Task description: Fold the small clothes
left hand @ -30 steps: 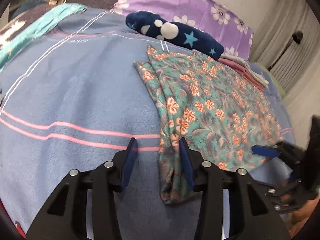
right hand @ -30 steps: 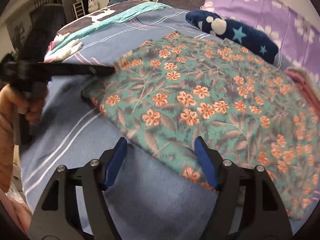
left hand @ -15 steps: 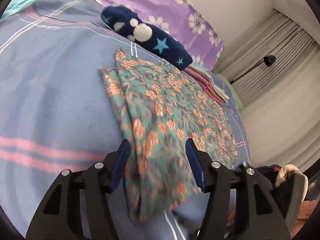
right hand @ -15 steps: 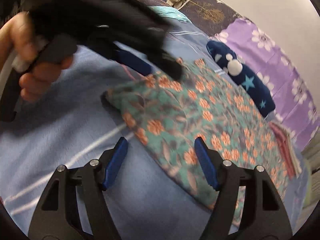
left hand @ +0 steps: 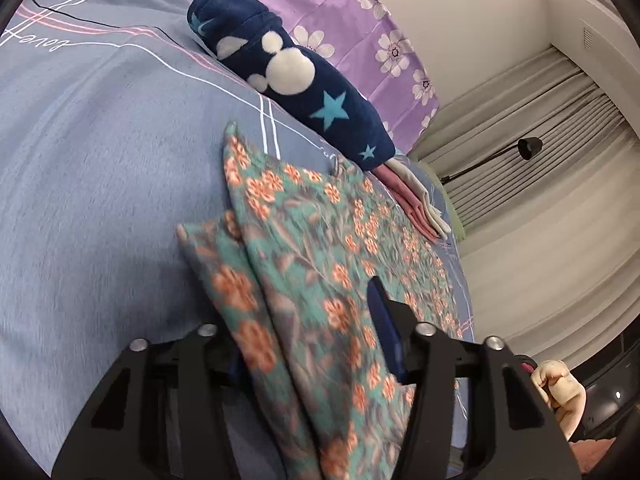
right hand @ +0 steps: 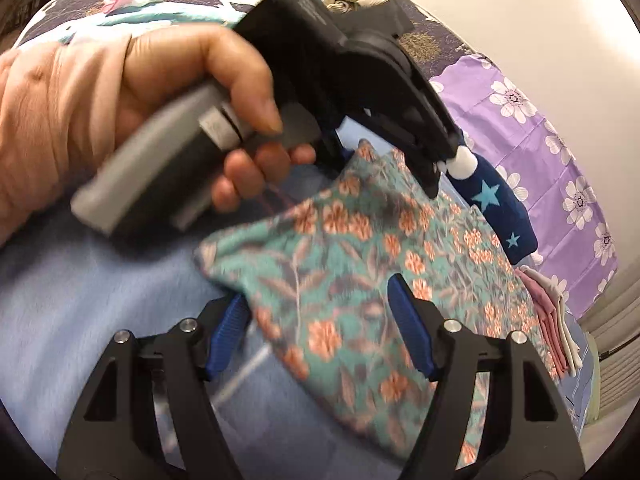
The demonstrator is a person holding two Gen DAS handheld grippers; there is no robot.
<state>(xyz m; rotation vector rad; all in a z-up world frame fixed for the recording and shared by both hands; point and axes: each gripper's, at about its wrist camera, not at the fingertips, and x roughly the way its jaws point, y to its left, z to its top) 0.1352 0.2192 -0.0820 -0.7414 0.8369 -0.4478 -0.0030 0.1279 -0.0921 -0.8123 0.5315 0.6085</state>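
Two grippers on one floral garment [left hand: 320, 264], teal with orange flowers, spread on blue-grey bedspread [left hand: 92, 184]. Left gripper [left hand: 312, 340] fingers wide apart, near folded edge of garment running up between them; cloth drapes over left-hand finger, hiding most of its blue pad; right-hand blue pad [left hand: 384, 332] visible, resting against or just over the cloth, contact unclear. Not clamped. Second narrower fold of same fabric just left of main panel, ahead of left-hand finger.

Right gripper [right hand: 320, 328] also spread wide, garment corner [right hand: 344, 292] between blue pads, cloth lying loose, no pinch. Left-hand pad [right hand: 228, 332] at garment's edge, right-hand pad over the fabric. Straight ahead and above right gripper: left hand [right hand: 132, 96] wrapped round grey handle of left gripper's body [right hand: 344, 64], black frame reaching down toward far part of garment.

Beyond left gripper, past far edge of garment: navy plush roll [left hand: 296, 80] with white dots and light blue stars, lying across bed. To right of roll, small folded pink and cream stack [left hand: 416, 204], touching roll's end. Purple flowered pillow [left hand: 360, 12] behind roll. Far right of left gripper: grey pleated curtains [left hand: 532, 136], black lamp [left hand: 528, 148]. Motion blur on cloth near both grippers.
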